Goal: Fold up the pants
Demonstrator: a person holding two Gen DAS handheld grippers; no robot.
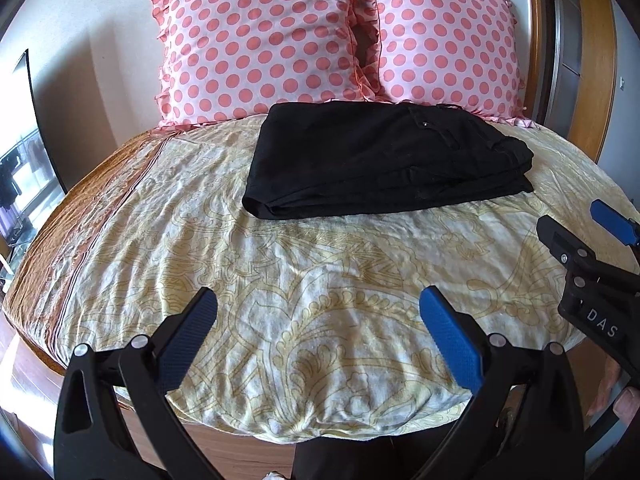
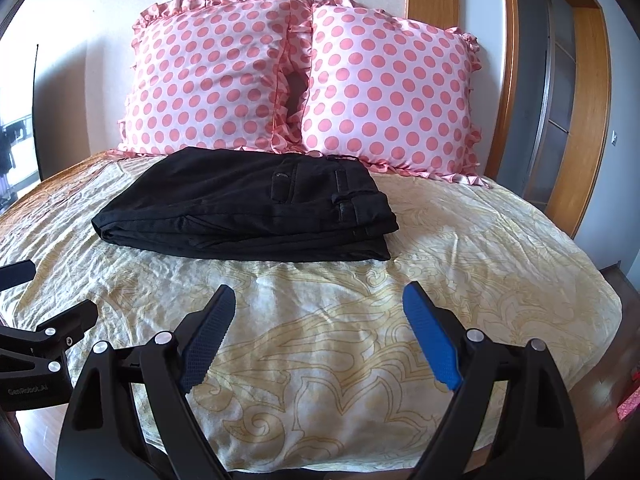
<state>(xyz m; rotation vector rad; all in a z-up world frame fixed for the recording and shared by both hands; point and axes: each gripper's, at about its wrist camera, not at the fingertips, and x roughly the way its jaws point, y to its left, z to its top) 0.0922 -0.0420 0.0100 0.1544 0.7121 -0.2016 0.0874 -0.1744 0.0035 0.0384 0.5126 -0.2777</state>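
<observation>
left gripper (image 1: 318,308) hangs over the near end of the bed, blue pads spread wide, nothing between them. right gripper (image 2: 319,306) just beside it to the right, pads just as wide apart, also holding nothing; from the left wrist view it is cut off at the frame edge, only one finger and a blue tip showing.

ahead of both tools, well apart from the fingertips, the black pants (image 2: 248,204) lie folded into a flat stack, waistband and belt loops on top at the right end. how many layers sit underneath is hard to make out, it all reads as one dark mass.

beyond the pants, two pink polka-dot pillows (image 2: 296,80) lean upright against the wall. underneath everything, a wrinkled cream bedspread (image 2: 320,352) with a yellow pattern. far right, a wooden door frame (image 2: 600,100).
</observation>
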